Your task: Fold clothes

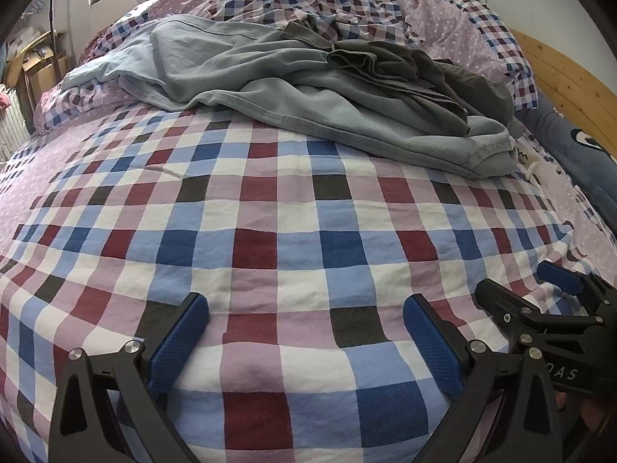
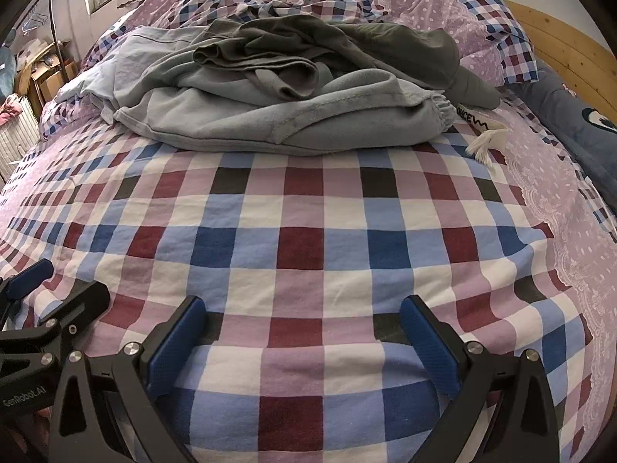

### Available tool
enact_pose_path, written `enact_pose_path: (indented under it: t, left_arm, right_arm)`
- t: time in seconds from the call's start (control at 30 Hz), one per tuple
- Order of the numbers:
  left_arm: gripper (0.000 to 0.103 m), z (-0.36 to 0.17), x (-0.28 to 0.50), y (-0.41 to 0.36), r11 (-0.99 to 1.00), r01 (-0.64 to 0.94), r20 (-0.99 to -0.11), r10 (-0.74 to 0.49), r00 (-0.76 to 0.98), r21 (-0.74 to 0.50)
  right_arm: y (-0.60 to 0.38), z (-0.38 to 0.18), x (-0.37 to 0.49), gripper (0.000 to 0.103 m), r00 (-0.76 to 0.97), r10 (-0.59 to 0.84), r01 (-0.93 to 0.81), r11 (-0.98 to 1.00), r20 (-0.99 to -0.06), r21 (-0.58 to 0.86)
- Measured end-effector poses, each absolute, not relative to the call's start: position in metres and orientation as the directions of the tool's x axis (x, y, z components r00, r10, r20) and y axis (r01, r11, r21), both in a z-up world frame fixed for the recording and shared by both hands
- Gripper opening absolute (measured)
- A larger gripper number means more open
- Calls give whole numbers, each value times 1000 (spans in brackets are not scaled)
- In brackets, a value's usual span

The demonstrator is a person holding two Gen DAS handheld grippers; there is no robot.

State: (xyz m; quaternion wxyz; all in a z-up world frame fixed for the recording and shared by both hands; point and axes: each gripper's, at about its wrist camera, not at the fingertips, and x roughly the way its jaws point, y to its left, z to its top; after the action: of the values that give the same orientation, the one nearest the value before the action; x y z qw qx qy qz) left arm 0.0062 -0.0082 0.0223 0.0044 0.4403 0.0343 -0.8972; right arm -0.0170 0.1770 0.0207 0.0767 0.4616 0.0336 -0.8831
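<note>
A heap of clothes lies on the far half of the bed. It holds a pale grey-blue sweat garment (image 1: 316, 115) (image 2: 270, 123) with an elastic cuff (image 2: 439, 112), and a crumpled dark grey garment (image 1: 416, 73) (image 2: 320, 46) on top of it. My left gripper (image 1: 306, 305) hovers open over the bare checked bedspread (image 1: 270, 231), well short of the heap. My right gripper (image 2: 300, 306) is open too, beside it, over the checked bedspread (image 2: 308, 239). Each gripper shows in the other's view: the right gripper (image 1: 516, 289) at lower right, the left gripper (image 2: 73, 281) at lower left. Nothing is held.
A white tasselled cord with a printed label (image 2: 484, 137) lies right of the heap. A checked pillow (image 1: 497, 34) and a dark blue plush blanket (image 1: 570, 146) lie at the right by the wooden headboard (image 1: 559, 73). Shelves and a radiator (image 1: 11, 127) stand left of the bed.
</note>
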Motion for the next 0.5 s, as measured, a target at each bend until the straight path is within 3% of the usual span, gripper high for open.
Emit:
enact_pose_path:
  t: [0.5]
  left_arm:
    - [103, 21, 4, -4, -999, 43, -799, 0, -602, -32]
  right_arm:
    - [177, 21, -15, 103, -559, -111, 162, -987, -822, 23]
